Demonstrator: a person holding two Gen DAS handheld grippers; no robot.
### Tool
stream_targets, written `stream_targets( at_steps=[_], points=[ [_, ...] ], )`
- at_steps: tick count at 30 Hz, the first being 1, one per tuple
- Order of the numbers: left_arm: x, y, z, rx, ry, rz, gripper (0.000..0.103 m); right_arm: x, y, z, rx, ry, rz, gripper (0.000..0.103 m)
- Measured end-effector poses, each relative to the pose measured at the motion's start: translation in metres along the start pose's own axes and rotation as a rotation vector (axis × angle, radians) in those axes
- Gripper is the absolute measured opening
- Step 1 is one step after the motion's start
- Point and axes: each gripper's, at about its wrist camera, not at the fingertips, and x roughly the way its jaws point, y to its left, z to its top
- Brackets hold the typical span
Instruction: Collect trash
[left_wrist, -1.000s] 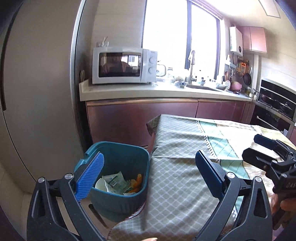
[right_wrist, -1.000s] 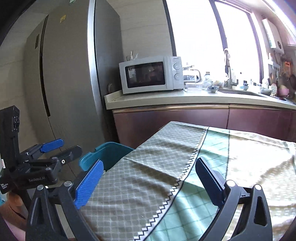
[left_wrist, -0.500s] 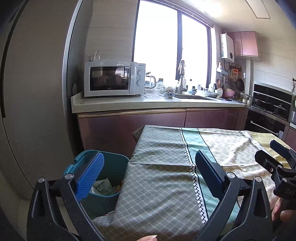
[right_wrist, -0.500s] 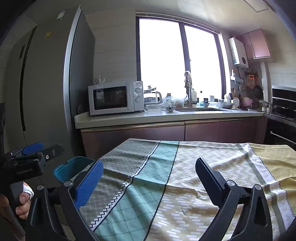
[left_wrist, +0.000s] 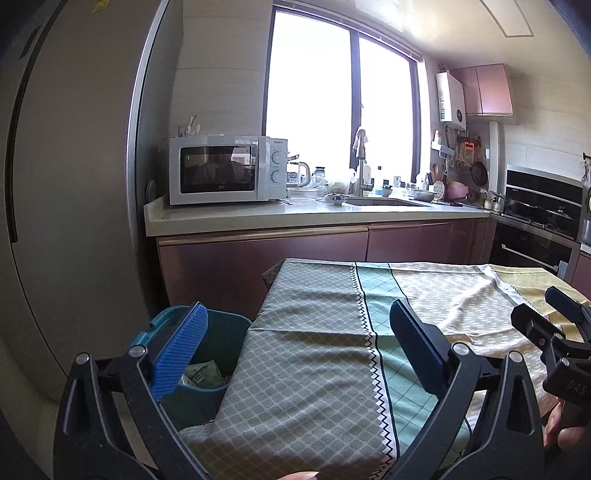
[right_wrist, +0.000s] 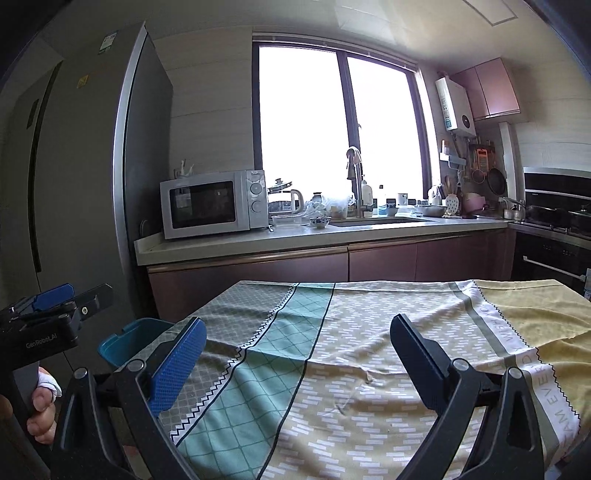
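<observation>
A teal trash bin (left_wrist: 218, 343) stands on the floor at the table's left end, with paper scraps (left_wrist: 201, 374) showing inside; its rim (right_wrist: 127, 341) peeks past the cloth in the right wrist view. My left gripper (left_wrist: 295, 350) is open and holds nothing, hovering over the grey-green end of the tablecloth (left_wrist: 314, 350) just right of the bin. My right gripper (right_wrist: 297, 360) is open too, above the middle of the patterned tablecloth (right_wrist: 369, 332). Each gripper shows in the other's view: the right one (left_wrist: 554, 325) at the right edge, the left one (right_wrist: 55, 301) at the left edge.
A tall grey fridge (left_wrist: 66, 184) stands left of the bin. Behind the table runs a counter (left_wrist: 295, 216) with a white microwave (left_wrist: 225, 169), a kettle, a sink and dishes. An oven and hob (left_wrist: 539, 225) fill the right wall. A hand (right_wrist: 42, 410) grips the left tool.
Both views have lifted and swung right, from over the bin to the table. The bin has slid toward the lower left and more of the kitchen shows.
</observation>
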Motion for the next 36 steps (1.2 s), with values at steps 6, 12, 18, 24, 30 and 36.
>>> stream_targets(
  at_steps=[6, 12, 18, 24, 30, 36],
  points=[
    [-0.004, -0.002, -0.001, 0.010, -0.010, 0.013, 0.097, -0.007, -0.002, 0.002, 0.002, -0.017, -0.011, 0.096],
    [-0.008, -0.004, -0.001, 0.016, -0.015, 0.019, 0.097, -0.011, -0.001, 0.003, -0.007, -0.026, -0.019, 0.096],
    [-0.011, -0.004, -0.001, 0.019, -0.026, 0.027, 0.097, -0.013, -0.003, 0.005, -0.002, -0.034, -0.024, 0.096],
    [-0.011, -0.004, 0.001, 0.020, -0.027, 0.030, 0.097, -0.012, -0.004, 0.004, 0.001, -0.030, -0.024, 0.096],
    [-0.011, -0.004, 0.000, 0.019, -0.028, 0.030, 0.097, -0.013, -0.005, 0.004, 0.003, -0.035, -0.031, 0.096],
    [-0.010, -0.003, 0.000, 0.019, -0.028, 0.032, 0.097, -0.012, -0.008, 0.004, 0.006, -0.034, -0.032, 0.096]
  ],
)
